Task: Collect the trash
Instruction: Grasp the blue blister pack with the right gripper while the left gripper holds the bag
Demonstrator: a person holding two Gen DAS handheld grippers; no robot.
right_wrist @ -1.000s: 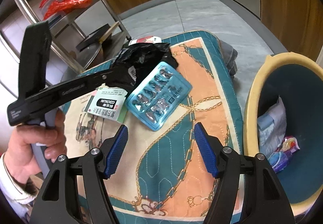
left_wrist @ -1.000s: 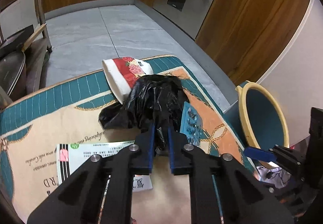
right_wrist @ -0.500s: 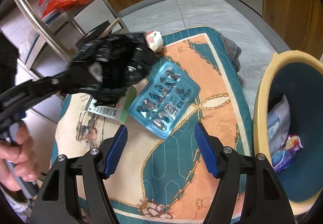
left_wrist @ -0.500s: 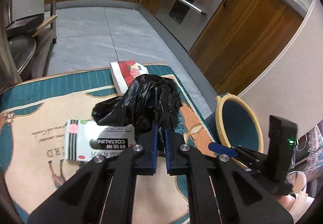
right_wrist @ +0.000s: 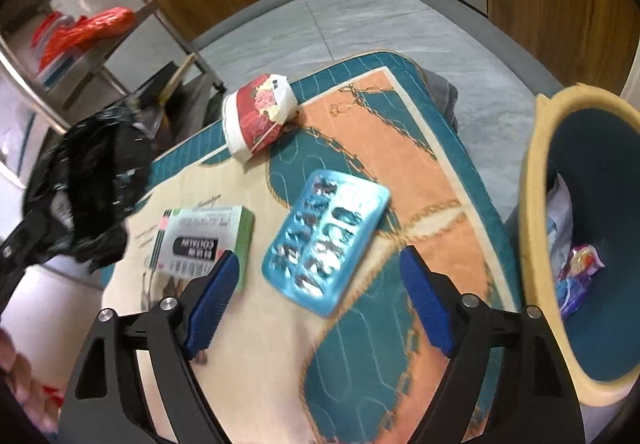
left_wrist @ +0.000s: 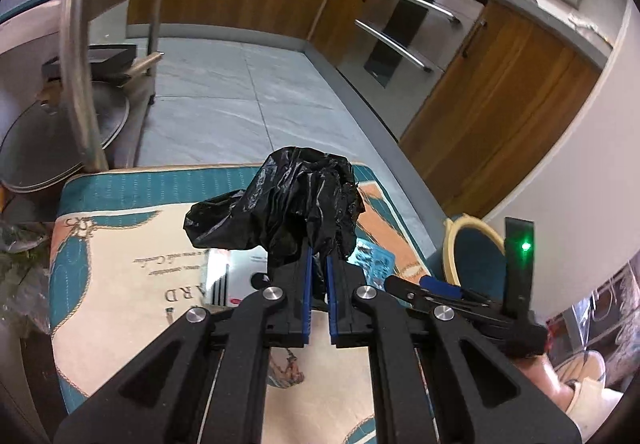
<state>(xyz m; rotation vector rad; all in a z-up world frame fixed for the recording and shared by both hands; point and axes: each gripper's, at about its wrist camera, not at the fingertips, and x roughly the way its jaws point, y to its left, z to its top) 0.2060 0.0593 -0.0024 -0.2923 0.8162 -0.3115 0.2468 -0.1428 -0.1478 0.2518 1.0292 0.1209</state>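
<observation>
My left gripper [left_wrist: 319,264] is shut on a crumpled black plastic bag [left_wrist: 288,203] and holds it lifted above the cloth-covered table [left_wrist: 120,276]; the bag also shows at the left of the right wrist view [right_wrist: 88,187]. My right gripper [right_wrist: 320,288] is open and empty, hovering just above a blue blister pack [right_wrist: 326,238]. A white and green medicine box [right_wrist: 200,236] lies left of the pack. A red flowered paper cup [right_wrist: 258,113] lies on its side at the far edge. A teal bin with a yellow rim [right_wrist: 536,203] stands at the right, with wrappers inside.
A metal shelf rack [left_wrist: 80,55] with pans and red bags stands left of the table. Wooden cabinets and an oven [left_wrist: 404,31] line the far side of the grey tile floor. The bin also shows in the left wrist view [left_wrist: 472,248].
My left gripper has lifted the black bag up and away to the left, uncovering the paper cup and the medicine box. My right gripper has moved closer over the blister pack, still open.
</observation>
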